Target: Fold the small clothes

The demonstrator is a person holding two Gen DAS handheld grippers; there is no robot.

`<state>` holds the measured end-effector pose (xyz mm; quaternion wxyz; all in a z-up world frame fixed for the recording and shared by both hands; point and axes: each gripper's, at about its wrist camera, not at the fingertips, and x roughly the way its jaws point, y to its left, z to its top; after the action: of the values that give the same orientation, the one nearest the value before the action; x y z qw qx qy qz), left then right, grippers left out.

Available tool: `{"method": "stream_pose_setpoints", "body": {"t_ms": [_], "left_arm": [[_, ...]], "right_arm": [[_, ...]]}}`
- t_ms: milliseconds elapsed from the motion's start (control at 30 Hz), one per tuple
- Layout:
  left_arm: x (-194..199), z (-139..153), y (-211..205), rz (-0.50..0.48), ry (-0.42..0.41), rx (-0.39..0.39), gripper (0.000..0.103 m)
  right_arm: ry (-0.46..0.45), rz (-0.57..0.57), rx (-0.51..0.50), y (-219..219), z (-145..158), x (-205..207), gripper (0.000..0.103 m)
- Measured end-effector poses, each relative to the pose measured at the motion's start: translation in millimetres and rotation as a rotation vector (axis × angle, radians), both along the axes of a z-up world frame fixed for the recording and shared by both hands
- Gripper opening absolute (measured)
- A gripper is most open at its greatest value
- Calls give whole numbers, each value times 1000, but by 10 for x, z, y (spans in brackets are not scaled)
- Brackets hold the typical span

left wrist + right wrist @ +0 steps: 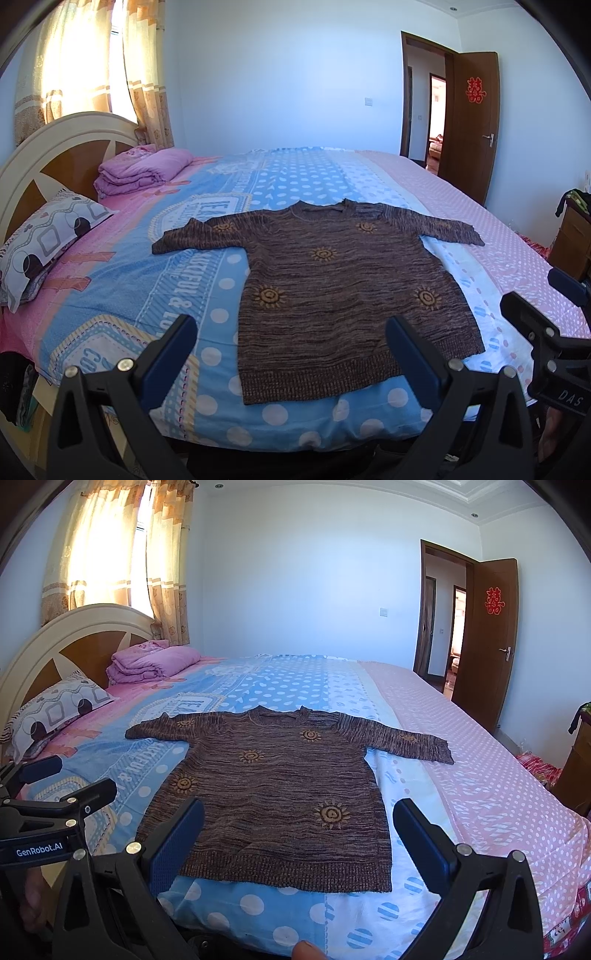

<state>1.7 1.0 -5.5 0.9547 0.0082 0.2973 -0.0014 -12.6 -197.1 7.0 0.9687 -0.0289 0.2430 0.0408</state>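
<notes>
I held a gripper in each hand at the near edge of a bed [498,236] covered with a blue, pink and white patterned sheet. A brown knitted sweater [332,284] with yellow sun motifs lay flat and face up in the middle of the bed, both sleeves spread out to the sides. Nothing was folded yet, so I judged the whole task was still ahead. Its long axis ran from me toward the far wall, hem nearest me, neckline pointing away. My left gripper [291,339] hovered with jaws spread wide, holding nothing. My right gripper [299,823] was the same, wide open and empty, above the hem.
</notes>
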Motion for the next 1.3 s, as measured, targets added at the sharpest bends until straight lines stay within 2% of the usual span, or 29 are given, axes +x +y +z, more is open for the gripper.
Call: {"method": "stream_pose_setpoints", "body": {"t_ms": [1300], "left_arm": [[3,-36,37,6,5,1,103]], "right_arm": [[1,11,-3,26,-28,1,102]]}}
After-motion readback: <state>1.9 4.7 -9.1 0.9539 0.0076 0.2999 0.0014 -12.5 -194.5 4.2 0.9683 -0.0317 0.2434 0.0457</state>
